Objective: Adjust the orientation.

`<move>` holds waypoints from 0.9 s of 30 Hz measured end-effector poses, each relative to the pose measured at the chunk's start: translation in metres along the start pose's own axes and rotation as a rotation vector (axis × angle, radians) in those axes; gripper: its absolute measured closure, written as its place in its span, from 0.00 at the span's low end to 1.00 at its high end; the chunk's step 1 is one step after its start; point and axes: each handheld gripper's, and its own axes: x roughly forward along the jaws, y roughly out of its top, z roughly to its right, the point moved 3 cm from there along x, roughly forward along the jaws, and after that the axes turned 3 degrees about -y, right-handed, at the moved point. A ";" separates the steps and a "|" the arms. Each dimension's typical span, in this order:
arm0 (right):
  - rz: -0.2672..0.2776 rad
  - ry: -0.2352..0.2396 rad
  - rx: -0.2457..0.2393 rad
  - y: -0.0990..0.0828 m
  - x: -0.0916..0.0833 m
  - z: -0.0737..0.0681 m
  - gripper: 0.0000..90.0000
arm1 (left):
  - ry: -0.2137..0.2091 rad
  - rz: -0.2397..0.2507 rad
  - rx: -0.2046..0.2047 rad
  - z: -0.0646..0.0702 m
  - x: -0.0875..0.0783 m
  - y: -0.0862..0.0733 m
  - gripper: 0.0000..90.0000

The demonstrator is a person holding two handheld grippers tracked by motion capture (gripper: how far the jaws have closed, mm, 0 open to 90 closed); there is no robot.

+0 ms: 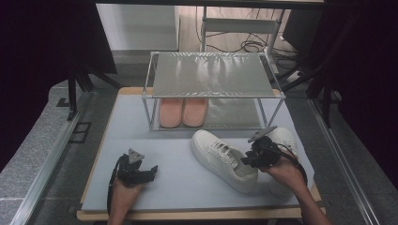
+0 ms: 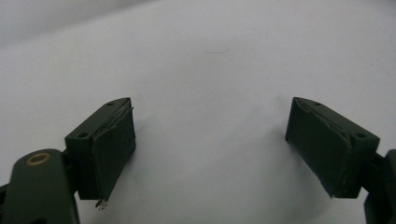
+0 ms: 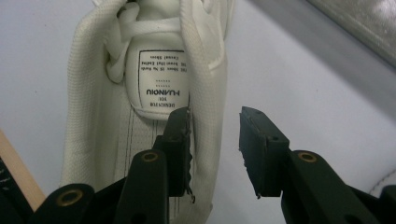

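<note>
A white lace-up sneaker [image 1: 220, 159] lies slantwise on the grey mat [image 1: 178, 187], toe toward the rack. My right gripper [image 1: 246, 160] sits at its heel end. In the right gripper view the right gripper [image 3: 215, 126] stands partly open: one jaw is inside the sneaker [image 3: 98, 116] below the tongue label, the other is outside, and the padded collar wall runs between them with a gap to the outer jaw. A second white sneaker [image 1: 284, 138] lies beneath that hand. My left gripper [image 1: 153, 170] rests on the mat at the front left; the left gripper [image 2: 210, 140] is wide open with nothing between its jaws.
A metal two-shelf rack [image 1: 213, 75] stands at the back of the mat, with a pair of pink slippers [image 1: 183, 111] on the left of its lower shelf. The table's wooden front edge [image 1: 187, 215] runs just behind the hands. Cables lie on the floor beyond.
</note>
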 end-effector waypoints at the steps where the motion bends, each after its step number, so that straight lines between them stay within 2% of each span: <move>1: -0.002 0.009 -0.010 0.001 0.001 0.000 0.71 | 0.000 -0.001 0.000 0.000 0.000 0.000 0.18; 4: -0.035 -0.002 -0.033 0.004 0.008 0.000 0.74 | 0.000 0.000 0.000 0.000 0.000 0.000 0.18; 6: -0.044 0.020 -0.029 0.005 0.011 0.001 0.80 | -0.001 -0.001 0.000 0.000 0.000 0.000 0.18; 9: -0.058 0.017 -0.024 0.007 0.011 -0.001 0.86 | -0.001 -0.001 0.000 0.000 0.000 0.000 0.18; 12: -0.065 0.029 0.010 0.008 0.011 -0.001 0.90 | -0.001 -0.001 0.000 0.000 0.000 0.000 0.18; 14: -0.067 0.066 0.047 0.007 0.010 0.001 0.91 | -0.001 -0.001 0.000 0.000 0.000 0.000 0.18; 18: -0.037 0.144 0.120 0.005 0.007 0.003 0.92 | -0.001 -0.002 0.000 0.000 0.000 0.000 0.18; 22: -0.006 0.192 0.169 0.006 0.003 0.003 0.92 | 0.000 -0.002 0.000 0.000 0.000 0.000 0.18; 27: 0.022 0.230 0.206 0.009 0.000 0.004 0.92 | -0.001 -0.002 0.001 0.000 0.000 0.000 0.18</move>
